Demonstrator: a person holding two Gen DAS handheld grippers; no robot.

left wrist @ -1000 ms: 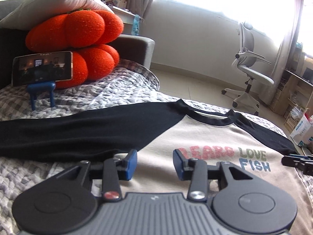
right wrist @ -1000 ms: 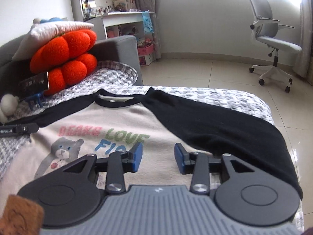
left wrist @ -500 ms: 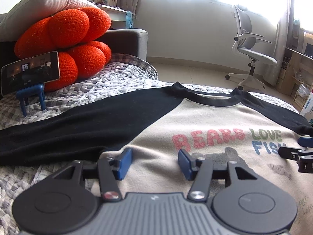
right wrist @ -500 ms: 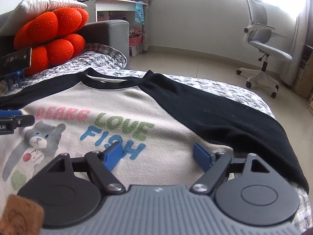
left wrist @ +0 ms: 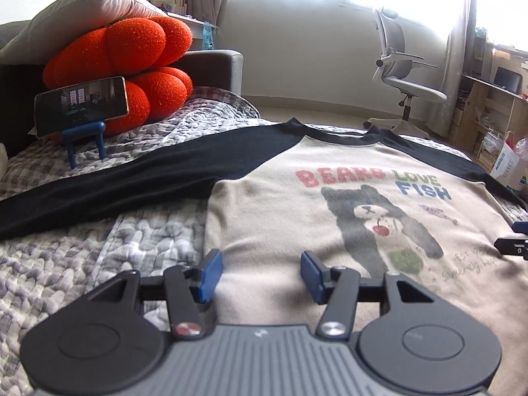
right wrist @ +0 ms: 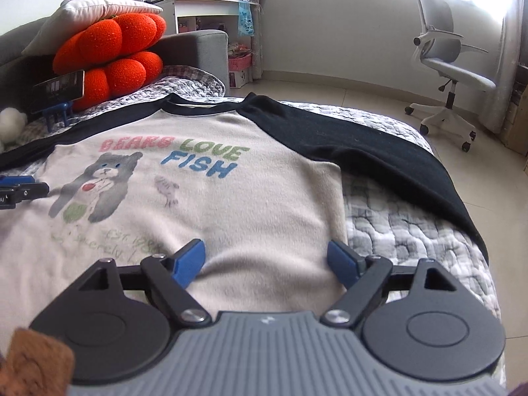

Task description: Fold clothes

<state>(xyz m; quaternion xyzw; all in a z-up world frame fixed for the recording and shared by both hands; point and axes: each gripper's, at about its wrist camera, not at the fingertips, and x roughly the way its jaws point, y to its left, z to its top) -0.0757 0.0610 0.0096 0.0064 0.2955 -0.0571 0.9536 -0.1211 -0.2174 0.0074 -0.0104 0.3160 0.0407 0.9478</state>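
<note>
A cream shirt (left wrist: 297, 224) with black sleeves and a "BEARS LOVE FISH" bear print lies flat, front up, on a grey quilted bed (left wrist: 82, 257). My left gripper (left wrist: 260, 274) is open just above the shirt's lower left side; its left finger sits at the side edge. My right gripper (right wrist: 265, 262) is open wide over the shirt (right wrist: 231, 204) at its lower right side, its right finger near that edge. Nothing is pinched by either. Each gripper's tip shows at the rim of the other's view. The hem is hidden under the grippers.
Orange pumpkin cushions (left wrist: 125, 56) under a pale pillow sit at the bed's far left, with a phone on a blue stand (left wrist: 81, 105) before them. An office chair (right wrist: 452, 66) stands on the tiled floor beyond. The bed's right edge (right wrist: 478, 264) is close to the right sleeve.
Both grippers have drawn back from the chest print toward the shirt's lower part and sunk slightly. Both jaws stand wider apart than before, the right much wider.
</note>
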